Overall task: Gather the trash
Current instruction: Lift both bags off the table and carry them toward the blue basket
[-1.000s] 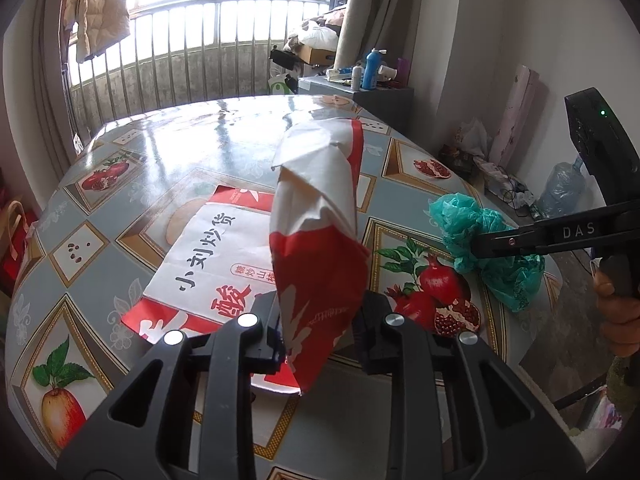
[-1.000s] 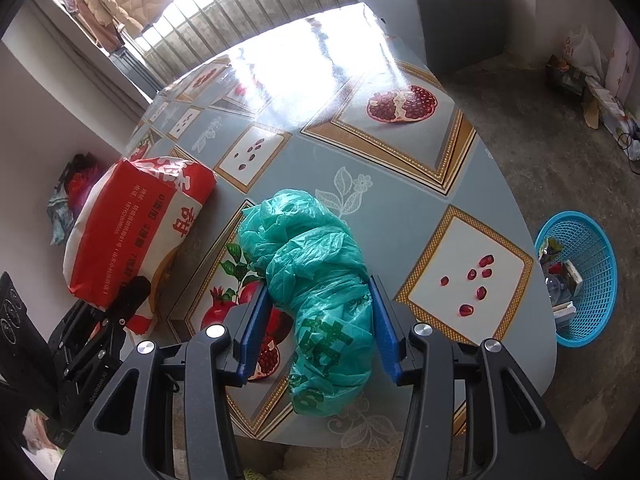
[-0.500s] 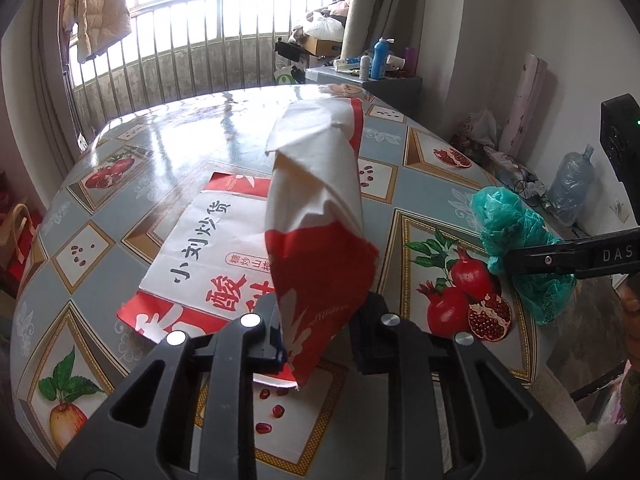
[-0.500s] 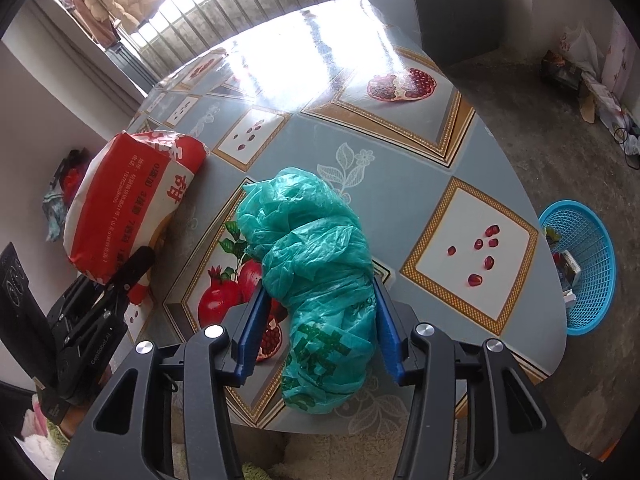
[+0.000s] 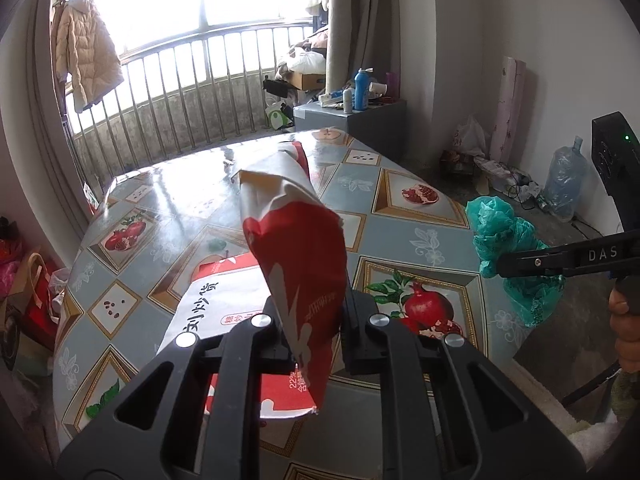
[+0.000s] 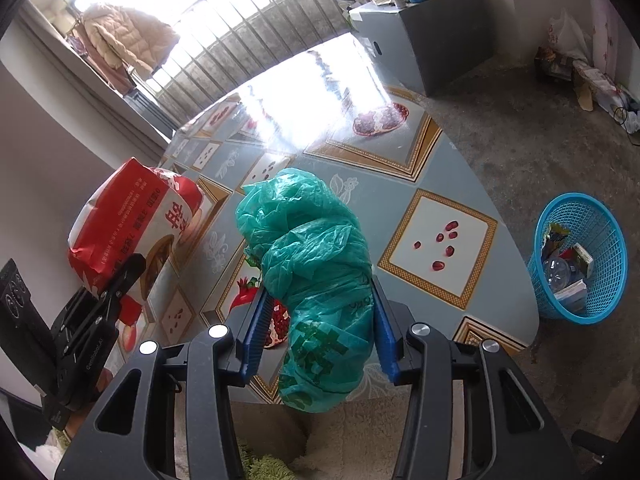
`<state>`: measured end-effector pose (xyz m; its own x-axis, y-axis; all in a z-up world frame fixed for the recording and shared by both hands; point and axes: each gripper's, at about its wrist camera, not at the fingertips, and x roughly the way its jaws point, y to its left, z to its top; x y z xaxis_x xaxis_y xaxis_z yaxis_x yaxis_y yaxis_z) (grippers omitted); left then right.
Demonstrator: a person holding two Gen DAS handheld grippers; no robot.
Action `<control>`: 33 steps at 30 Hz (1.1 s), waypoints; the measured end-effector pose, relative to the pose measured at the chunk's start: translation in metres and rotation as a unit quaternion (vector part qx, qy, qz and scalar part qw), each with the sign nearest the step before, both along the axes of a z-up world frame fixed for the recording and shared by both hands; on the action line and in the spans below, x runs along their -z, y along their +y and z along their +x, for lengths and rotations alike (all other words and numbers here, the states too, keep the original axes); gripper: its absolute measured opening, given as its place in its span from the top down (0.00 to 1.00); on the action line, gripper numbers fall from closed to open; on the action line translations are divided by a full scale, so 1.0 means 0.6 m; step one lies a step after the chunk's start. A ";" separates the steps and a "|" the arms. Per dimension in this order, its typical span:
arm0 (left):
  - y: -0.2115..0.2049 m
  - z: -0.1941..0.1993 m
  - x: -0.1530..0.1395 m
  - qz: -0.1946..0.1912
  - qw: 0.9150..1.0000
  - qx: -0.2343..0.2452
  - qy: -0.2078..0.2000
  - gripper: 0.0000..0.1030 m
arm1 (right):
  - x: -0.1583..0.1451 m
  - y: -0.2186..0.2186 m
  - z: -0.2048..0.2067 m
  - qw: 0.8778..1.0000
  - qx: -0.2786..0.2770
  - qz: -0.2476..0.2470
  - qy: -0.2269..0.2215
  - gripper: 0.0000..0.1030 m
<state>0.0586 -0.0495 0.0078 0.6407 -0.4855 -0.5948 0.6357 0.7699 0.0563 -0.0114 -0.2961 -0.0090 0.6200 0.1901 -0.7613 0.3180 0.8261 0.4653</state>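
Daylight floods through a barred window [image 5: 188, 80] behind a round tabletop [image 5: 420, 216] covered in a grey cloth printed with pomegranates. On the concrete floor beside it stands a blue basket [image 6: 580, 264] already holding some scraps.

The left gripper [image 5: 310, 320] has its fingers clenched on the lower part of a red-and-white paper bag [image 5: 296, 248], which stands up crumpled above the tabletop — its jaws have just been closing further, with the bag between them. Under the raised bag a second, flat bag [image 5: 216, 308] with large black characters lies on the tabletop, partly hidden by the gripper. In the right wrist view the red bag [image 6: 132, 224] shows at the left, pinched near its bottom edge by the black left gripper [image 6: 128, 268].

The right gripper [image 6: 320, 320] grasps a bunched green plastic bag [image 6: 316, 264] between its blue fingers [image 6: 256, 328]; the plastic bulges above them and hangs below, clear of the tabletop near its edge. From the left wrist view the green bag [image 5: 508, 240] sits at the tip of the right gripper [image 5: 504, 266], out past the tabletop's rim, and part of a hand [image 5: 626, 336] shows on the handle.

A beige jacket [image 5: 86, 56] hangs by the window, and a grey cabinet [image 5: 352, 120] carrying bottles stands beyond the tabletop.
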 end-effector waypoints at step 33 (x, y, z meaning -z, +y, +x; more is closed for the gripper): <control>-0.207 -0.124 -0.085 0.022 0.988 0.141 -0.061 0.87 | -0.017 -0.134 -0.167 0.990 0.096 0.057 -0.090 0.56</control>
